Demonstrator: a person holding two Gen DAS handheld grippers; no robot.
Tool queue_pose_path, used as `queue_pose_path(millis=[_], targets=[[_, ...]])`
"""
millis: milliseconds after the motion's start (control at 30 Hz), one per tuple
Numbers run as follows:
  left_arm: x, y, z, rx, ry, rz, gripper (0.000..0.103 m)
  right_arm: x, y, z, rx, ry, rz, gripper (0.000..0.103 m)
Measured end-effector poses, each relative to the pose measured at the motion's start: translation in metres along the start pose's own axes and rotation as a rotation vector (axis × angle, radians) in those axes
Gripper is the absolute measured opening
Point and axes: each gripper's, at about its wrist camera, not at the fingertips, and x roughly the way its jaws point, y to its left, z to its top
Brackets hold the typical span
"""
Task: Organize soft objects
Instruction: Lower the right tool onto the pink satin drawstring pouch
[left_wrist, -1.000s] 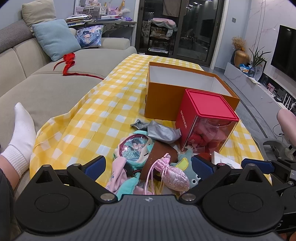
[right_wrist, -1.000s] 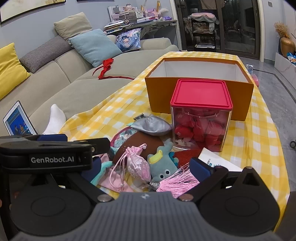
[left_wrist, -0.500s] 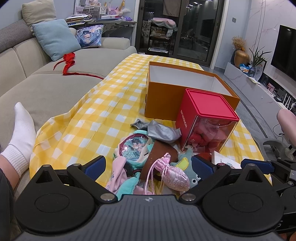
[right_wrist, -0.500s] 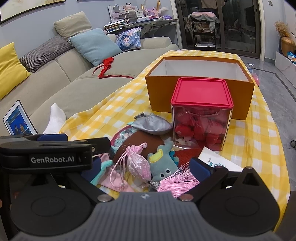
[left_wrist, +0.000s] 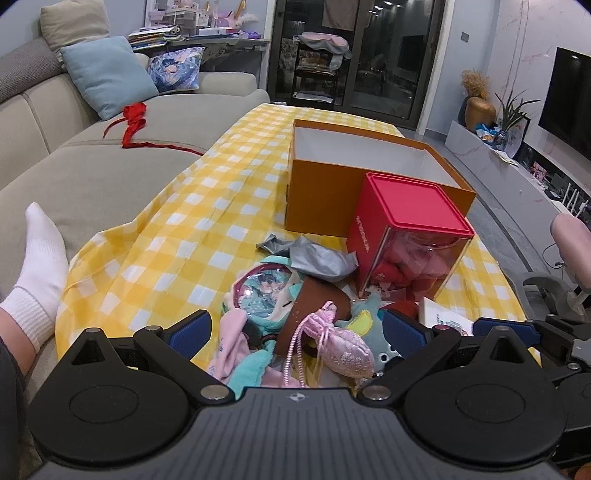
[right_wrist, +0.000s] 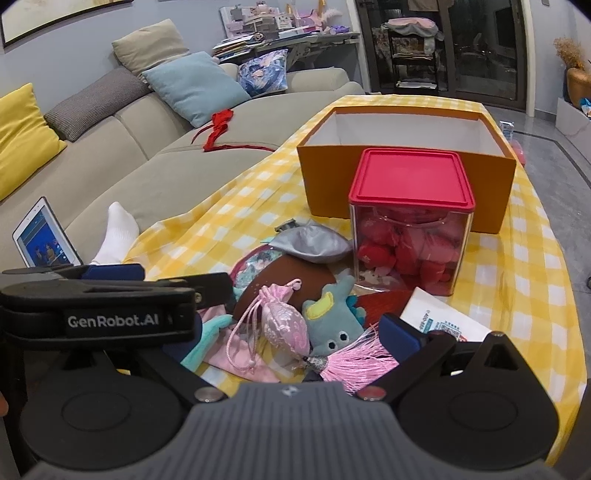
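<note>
- Nothing has shifted since the earlier frames; both grippers hang where they were, over the near end of the table.
- Yellow checked tablecloth (left_wrist: 207, 206) covers the table beside the beige sofa (right_wrist: 147, 147).
- Orange box (right_wrist: 402, 184) stands open at the far end.
- Red-lidded clear container (right_wrist: 412, 221) of red plush sits just near of it.
- Soft pile lies nearest: grey pouch (right_wrist: 314, 245), blue plush toy (right_wrist: 330, 319), pink tasselled sachet (right_wrist: 284, 326).
- Left gripper (left_wrist: 295, 332) spread wide, empty, above the pile.
- Right gripper (right_wrist: 295, 336) likewise wide, holding nothing.
</note>
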Motion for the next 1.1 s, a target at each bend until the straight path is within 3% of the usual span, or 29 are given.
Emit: queue_pose_path(millis=[400, 733, 900, 967, 1100], targets=[[-0.003, -0.008, 0.003, 0.047, -0.011, -0.010, 0.103, 0.010, -0.004, 0.000, 0.025, 0.032, 0.000, 0.100], [0.006, 0.004, 0.005, 0.021, 0.009, -0.014, 0.103, 0.035, -0.058, 0.000, 0.224, 0.152, -0.137, 0.100], [0.020, 0.010, 0.000, 0.025, 0.057, 0.001, 0.103, 0.055, -0.071, -0.009, 0.321, 0.272, -0.085, 0.099], [0.022, 0.016, -0.001, 0.018, 0.068, 0.004, 0.103, 0.062, -0.074, -0.014, 0.363, 0.312, -0.053, 0.097], [0.028, 0.027, -0.001, -0.004, 0.086, 0.004, 0.103, 0.072, -0.076, -0.013, 0.382, 0.333, -0.063, 0.073]])
